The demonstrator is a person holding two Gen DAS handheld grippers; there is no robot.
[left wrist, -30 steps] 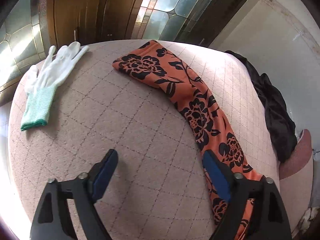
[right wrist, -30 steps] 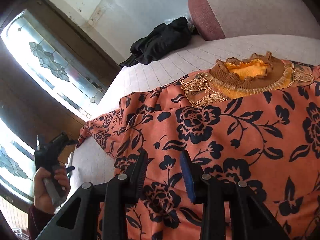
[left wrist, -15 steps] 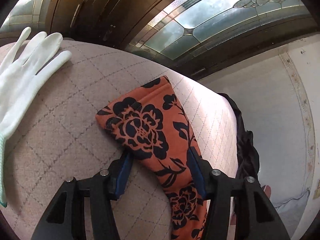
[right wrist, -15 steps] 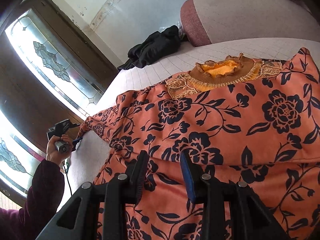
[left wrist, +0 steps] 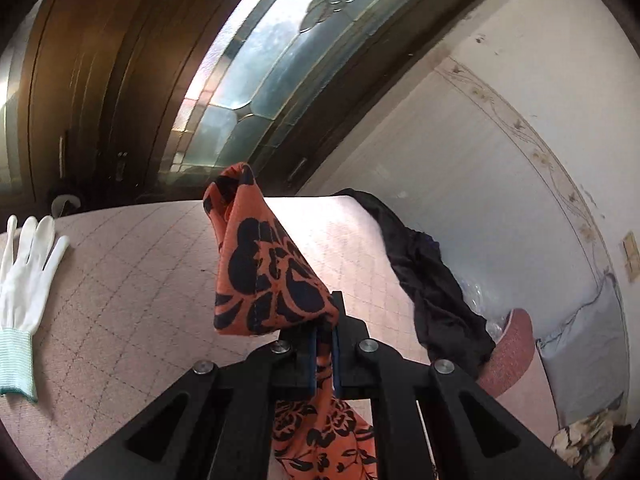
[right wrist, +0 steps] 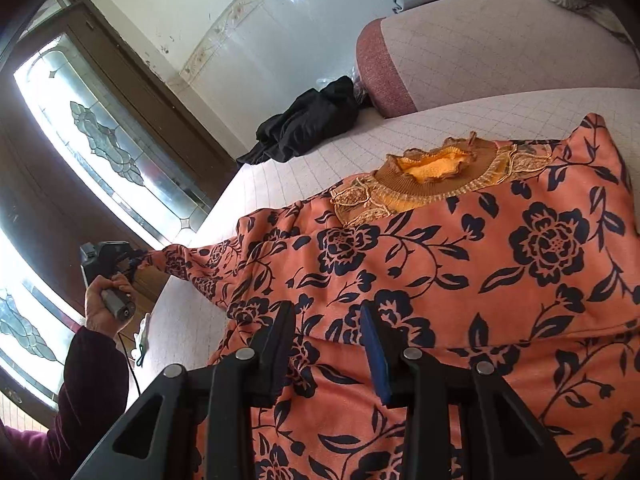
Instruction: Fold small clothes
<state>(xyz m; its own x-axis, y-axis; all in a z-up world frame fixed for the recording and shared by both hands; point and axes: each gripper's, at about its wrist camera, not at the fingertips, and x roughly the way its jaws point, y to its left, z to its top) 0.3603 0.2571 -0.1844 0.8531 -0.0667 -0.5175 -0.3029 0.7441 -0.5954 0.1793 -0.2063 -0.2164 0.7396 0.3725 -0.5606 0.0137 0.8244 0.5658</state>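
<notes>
Now sleeve end (left wrist: 264,276) pinched between left gripper (left wrist: 324,344) jaws.

orange black-flowered garment (right wrist: 460,280) spread flat on the bed, one sleeve (left wrist: 264,272) lifted up.

Bystander items on quilted bed
White glove (left wrist: 26,276) lies flat at nine o'clock; crumpled black garment (left wrist: 432,280) at three o'clock, beside pink bolster (right wrist: 400,68).
</notes>
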